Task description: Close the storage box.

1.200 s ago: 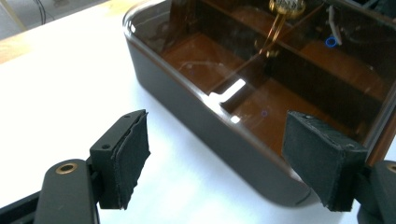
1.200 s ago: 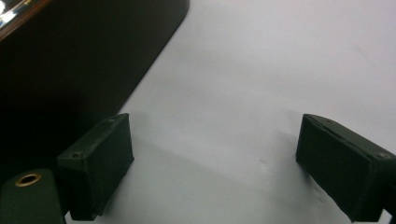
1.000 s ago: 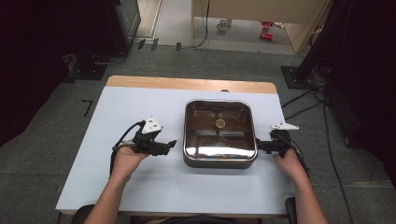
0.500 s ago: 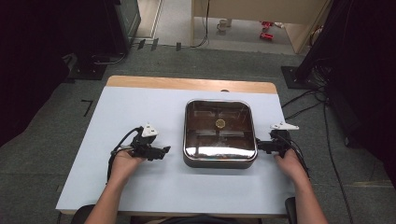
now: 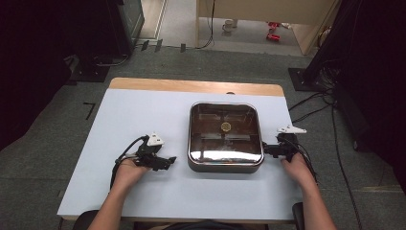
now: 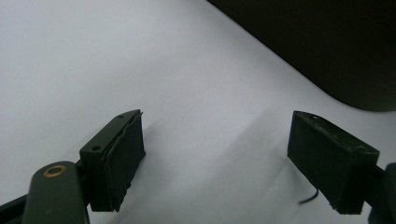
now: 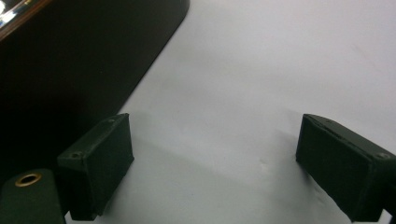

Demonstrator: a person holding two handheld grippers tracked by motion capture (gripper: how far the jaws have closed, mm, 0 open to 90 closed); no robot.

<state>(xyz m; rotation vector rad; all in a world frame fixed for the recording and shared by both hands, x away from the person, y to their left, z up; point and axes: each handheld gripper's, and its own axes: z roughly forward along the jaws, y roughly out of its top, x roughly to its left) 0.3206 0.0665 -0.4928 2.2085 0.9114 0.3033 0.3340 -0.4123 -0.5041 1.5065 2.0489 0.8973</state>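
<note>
The left gripper [image 5: 165, 161] rests on the table [image 5: 129, 120], jaws spread, empty, left of the square pan [image 5: 225, 136]. The right gripper [image 5: 268, 150] (jaws likewise apart) sits beside the pan's right wall, probably positioned to flank it for lifting.

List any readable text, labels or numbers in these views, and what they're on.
None readable.
Square lidded pan: the round gold knob on its glass lid is too small to show any marking.
Red items on the far floor: too blurred to read.
</note>
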